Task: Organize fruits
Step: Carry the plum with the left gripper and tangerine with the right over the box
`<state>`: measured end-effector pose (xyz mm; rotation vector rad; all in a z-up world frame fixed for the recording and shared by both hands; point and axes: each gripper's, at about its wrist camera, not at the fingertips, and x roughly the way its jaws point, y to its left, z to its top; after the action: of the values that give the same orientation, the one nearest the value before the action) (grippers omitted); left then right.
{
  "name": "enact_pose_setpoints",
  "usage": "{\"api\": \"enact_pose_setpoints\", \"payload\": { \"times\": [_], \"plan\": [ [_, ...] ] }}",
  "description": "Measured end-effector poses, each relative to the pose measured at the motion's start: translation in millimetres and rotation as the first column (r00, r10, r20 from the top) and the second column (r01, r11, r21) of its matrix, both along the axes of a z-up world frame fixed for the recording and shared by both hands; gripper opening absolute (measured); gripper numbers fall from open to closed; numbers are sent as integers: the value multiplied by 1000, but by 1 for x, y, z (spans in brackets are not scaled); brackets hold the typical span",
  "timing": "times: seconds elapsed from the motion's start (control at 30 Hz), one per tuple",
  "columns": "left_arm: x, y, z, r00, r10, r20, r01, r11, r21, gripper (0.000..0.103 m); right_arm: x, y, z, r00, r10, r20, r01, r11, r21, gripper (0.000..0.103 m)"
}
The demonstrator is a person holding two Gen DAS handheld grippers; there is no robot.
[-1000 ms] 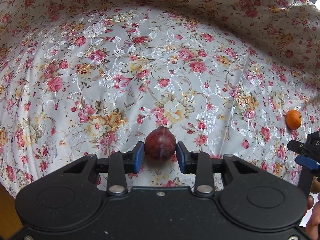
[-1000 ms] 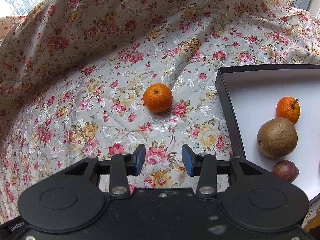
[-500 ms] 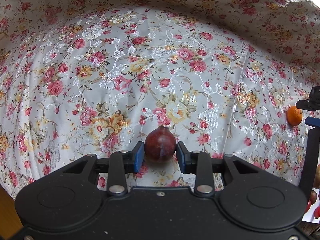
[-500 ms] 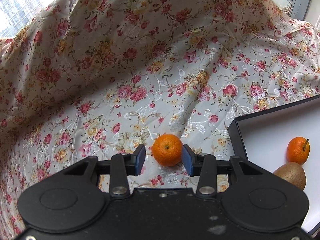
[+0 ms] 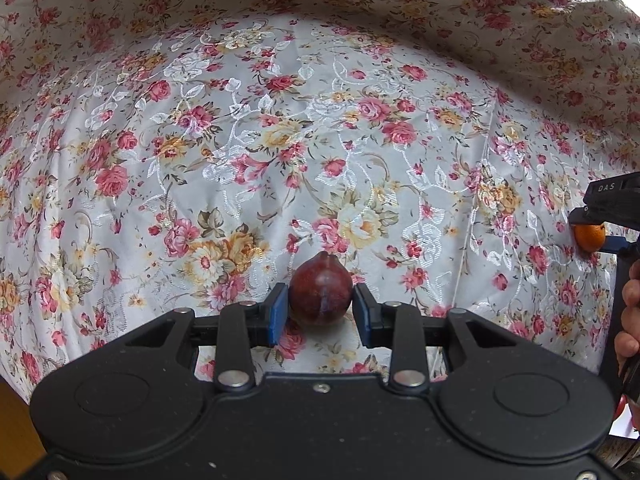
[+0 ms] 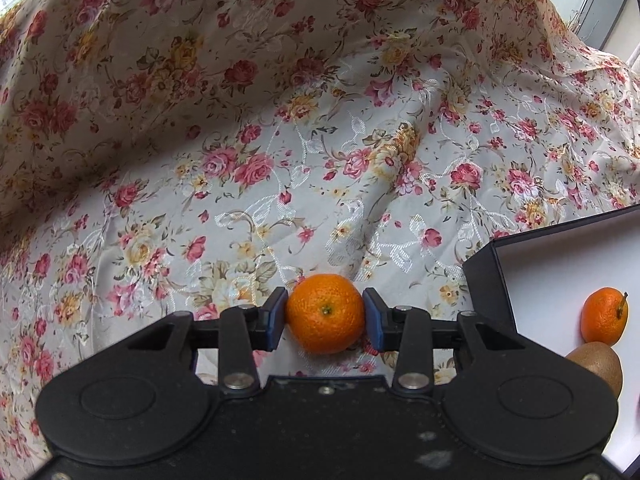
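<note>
So the right tongs [image 6: 325, 314] are closing around a mandarin [image 6: 325, 312] sitting on the floral cloth [image 6: 280, 184], pads at its 3 and 9 o'clock, about touching the widest part. Good spot to grab: it's light and round, the peel gives a bit and looks grippy, but squeeze too hard and it'll bruise (or roll off the fabric if pinched off-center). The left tongs [image 5: 320, 306] are clamped on a dark red fruit [image 5: 320, 298], smoother skin, likely more slippery. The box [image 6: 486, 280] at 3 o'clock already has another mandarin [image 6: 604, 314] and a kiwi [image 6: 596, 364].
</note>
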<state>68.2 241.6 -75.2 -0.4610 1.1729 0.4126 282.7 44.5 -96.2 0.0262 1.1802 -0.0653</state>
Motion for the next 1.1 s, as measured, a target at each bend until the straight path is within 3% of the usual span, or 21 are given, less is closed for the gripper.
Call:
{"api": "enact_pose_setpoints", "payload": {
  "times": [0.3, 0.67, 0.77, 0.87, 1.1],
  "plan": [
    [1, -7, 1, 999, -33, -4, 33, 998, 46, 44, -73, 3, 24, 991, 123, -50, -117, 986, 115, 41],
    [-4, -16, 2, 998, -60, -1, 60, 994, 91, 44, -189, -20, 64, 977, 214, 7, -213, 968, 133, 41],
    [-6, -16, 3, 999, -52, 2, 52, 995, 88, 43, -206, -36, 65, 978, 205, 46, -210, 966, 150, 41],
    [-5, -18, 4, 999, -44, 3, 43, 995, 90, 43, -216, -44, 64, 981, 188, 38, -190, 978, 90, 41],
    [-5, -32, 7, 999, -33, 12, 31, 996, 88, 43, -223, -68, 73, 978, 192, 83, -203, 967, 152, 41]
  ]
}}
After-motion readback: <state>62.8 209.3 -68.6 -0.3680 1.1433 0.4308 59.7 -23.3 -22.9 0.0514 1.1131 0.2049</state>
